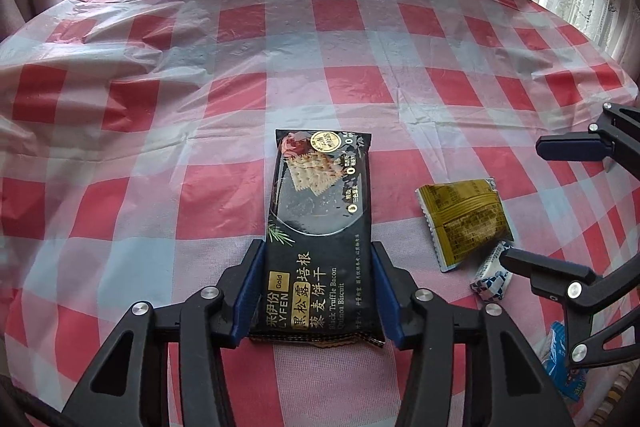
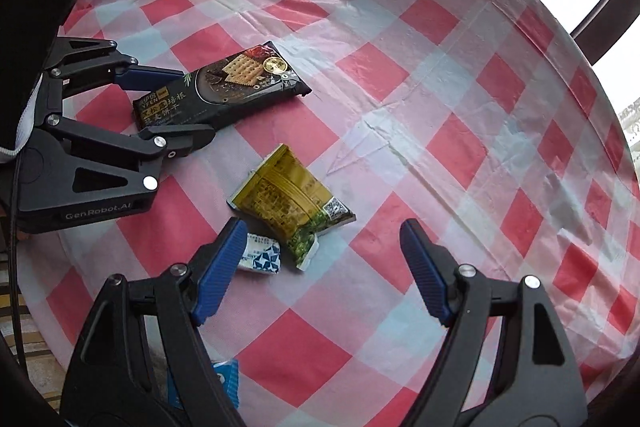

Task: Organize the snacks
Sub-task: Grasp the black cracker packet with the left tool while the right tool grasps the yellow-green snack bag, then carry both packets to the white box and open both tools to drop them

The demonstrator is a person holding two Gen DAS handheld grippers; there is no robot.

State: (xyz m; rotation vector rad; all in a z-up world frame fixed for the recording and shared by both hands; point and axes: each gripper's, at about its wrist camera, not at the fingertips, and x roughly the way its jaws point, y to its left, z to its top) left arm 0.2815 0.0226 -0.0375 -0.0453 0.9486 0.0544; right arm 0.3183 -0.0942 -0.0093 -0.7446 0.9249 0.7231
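left claw (image 1: 318, 291) pinching biscuit pack (image 1: 320, 227) | right claw (image 2: 320, 267) spread above tablecloth (image 2: 440, 67)

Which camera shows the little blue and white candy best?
The right wrist view: the blue and white candy lies close beside the open right gripper, its pattern clear, though one blue fingertip covers its end. In the left wrist view it sits small near the edge, partly behind the right gripper's finger.
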